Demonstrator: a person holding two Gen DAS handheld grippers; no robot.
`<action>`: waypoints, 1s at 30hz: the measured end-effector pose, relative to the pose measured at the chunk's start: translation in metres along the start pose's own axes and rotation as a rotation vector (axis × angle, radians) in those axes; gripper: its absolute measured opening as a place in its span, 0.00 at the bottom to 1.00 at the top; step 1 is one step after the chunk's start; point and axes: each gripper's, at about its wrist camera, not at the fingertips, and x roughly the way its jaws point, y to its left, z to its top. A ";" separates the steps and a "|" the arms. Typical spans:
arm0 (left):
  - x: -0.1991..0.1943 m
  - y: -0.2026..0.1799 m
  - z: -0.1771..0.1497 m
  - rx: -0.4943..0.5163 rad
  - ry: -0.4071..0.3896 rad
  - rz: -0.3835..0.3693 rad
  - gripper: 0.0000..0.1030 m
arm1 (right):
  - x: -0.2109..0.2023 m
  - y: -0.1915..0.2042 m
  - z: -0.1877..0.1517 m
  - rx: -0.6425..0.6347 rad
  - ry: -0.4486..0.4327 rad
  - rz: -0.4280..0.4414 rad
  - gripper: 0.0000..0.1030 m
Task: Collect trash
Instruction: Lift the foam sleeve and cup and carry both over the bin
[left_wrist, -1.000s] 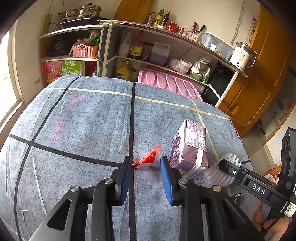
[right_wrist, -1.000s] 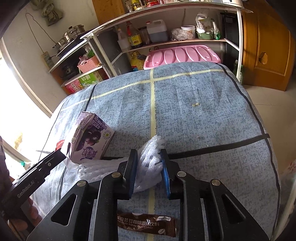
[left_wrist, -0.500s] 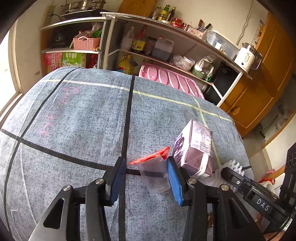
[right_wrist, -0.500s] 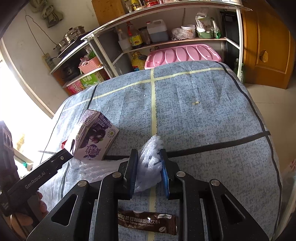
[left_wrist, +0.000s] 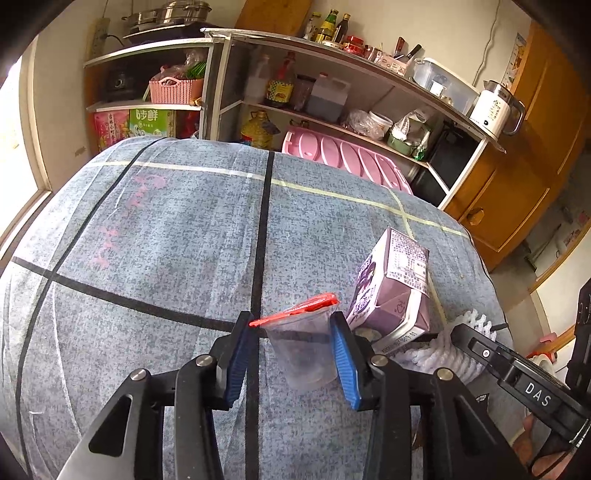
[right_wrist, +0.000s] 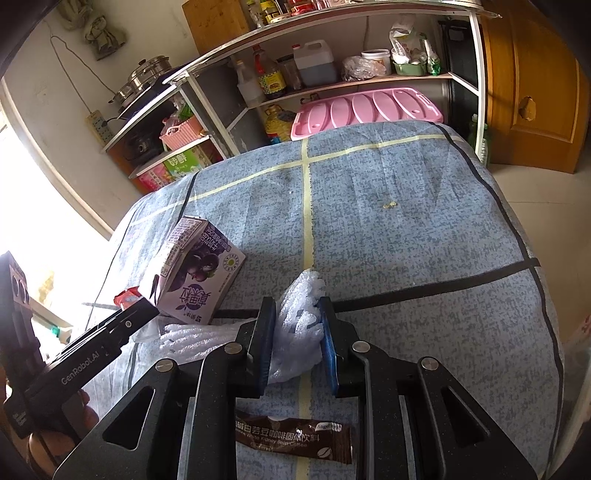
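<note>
Left wrist view: left tongs (left_wrist: 291, 354) closing around clear cup (left_wrist: 301, 350) beside purple carton (left_wrist: 391, 295) | right tongs (right_wrist: 295, 339) squeeze white foam net (right_wrist: 299, 325) beside purple carton

The purple carton (right_wrist: 195, 273) hides most of the red-lidded cup (right_wrist: 127, 297) in the right wrist view; only a red scrap shows. In the left wrist view the carton (left_wrist: 397, 291) covers part of the white foam net (left_wrist: 443, 354), and the right tongs' black arm (left_wrist: 517, 384) crosses over the rest. Under the right tongs (right_wrist: 297, 345), the brown coffee sachet (right_wrist: 293, 439) is partly covered by the tongs' frame. The holding hand (right_wrist: 55, 443) is cut off at the picture's edge. The bottles' labels on the shelf (left_wrist: 332, 122) are too small to read.
</note>
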 end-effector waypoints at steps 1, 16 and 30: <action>-0.006 0.000 -0.001 0.004 -0.010 0.008 0.41 | -0.002 -0.001 0.000 -0.001 -0.005 0.000 0.23; -0.084 -0.041 -0.023 0.104 -0.114 -0.020 0.41 | -0.071 -0.009 -0.014 -0.004 -0.097 0.034 0.23; -0.135 -0.134 -0.060 0.248 -0.169 -0.118 0.41 | -0.155 -0.063 -0.039 0.042 -0.195 0.011 0.23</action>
